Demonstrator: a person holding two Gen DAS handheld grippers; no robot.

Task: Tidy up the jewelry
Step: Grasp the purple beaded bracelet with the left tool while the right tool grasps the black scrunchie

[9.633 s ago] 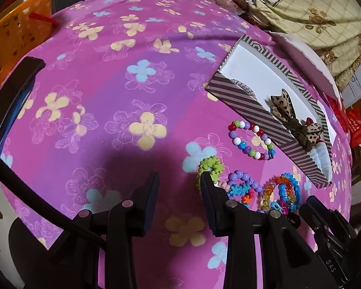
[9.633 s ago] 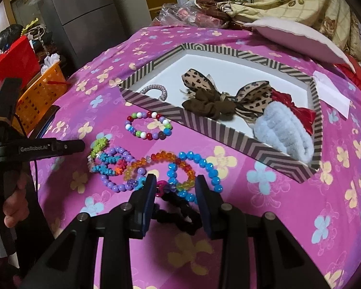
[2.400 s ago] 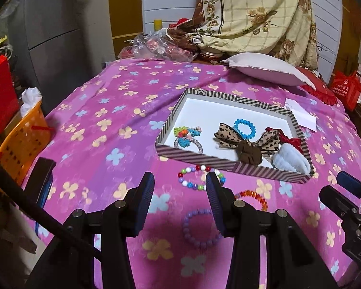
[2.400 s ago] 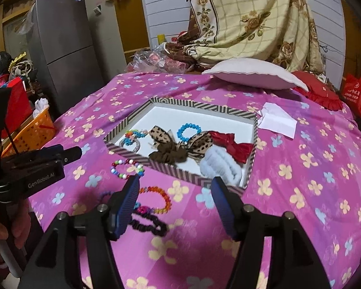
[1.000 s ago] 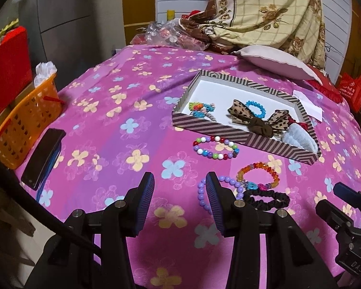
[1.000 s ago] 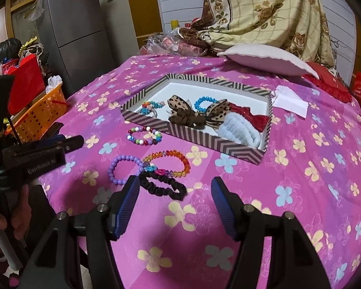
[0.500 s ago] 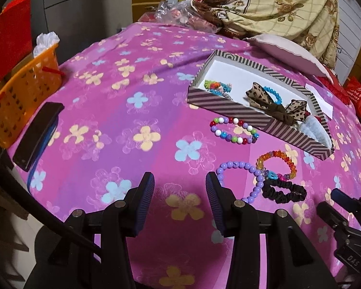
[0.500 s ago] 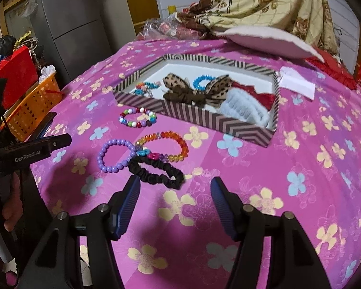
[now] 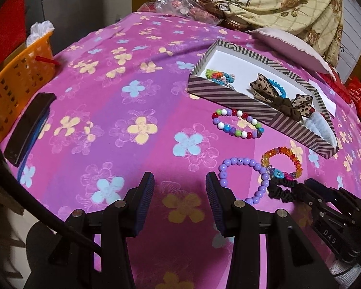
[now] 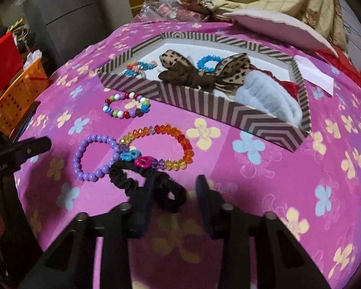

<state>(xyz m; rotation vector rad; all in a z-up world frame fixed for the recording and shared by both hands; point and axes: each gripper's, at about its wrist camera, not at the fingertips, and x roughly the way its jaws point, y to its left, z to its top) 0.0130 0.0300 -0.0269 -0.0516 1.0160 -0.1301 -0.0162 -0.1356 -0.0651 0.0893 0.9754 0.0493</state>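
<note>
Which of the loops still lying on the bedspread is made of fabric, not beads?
The black scrunchie, nearest the right gripper; the other three loops outside the box are beaded bracelets.

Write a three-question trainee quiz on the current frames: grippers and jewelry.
1. Which item has an end between the right gripper's fingers?
A) black scrunchie
B) purple bead bracelet
C) blue bead bracelet
2. True or false: the multicolour bead bracelet lies on the flowered cloth, outside the striped box.
3. What is the left gripper holding?

Key
1. A. The jaws have just been closing around the scrunchie's end, but the pads do not press on it yet.
2. True.
3. Nothing. Its jaws are open over bare cloth.
</note>
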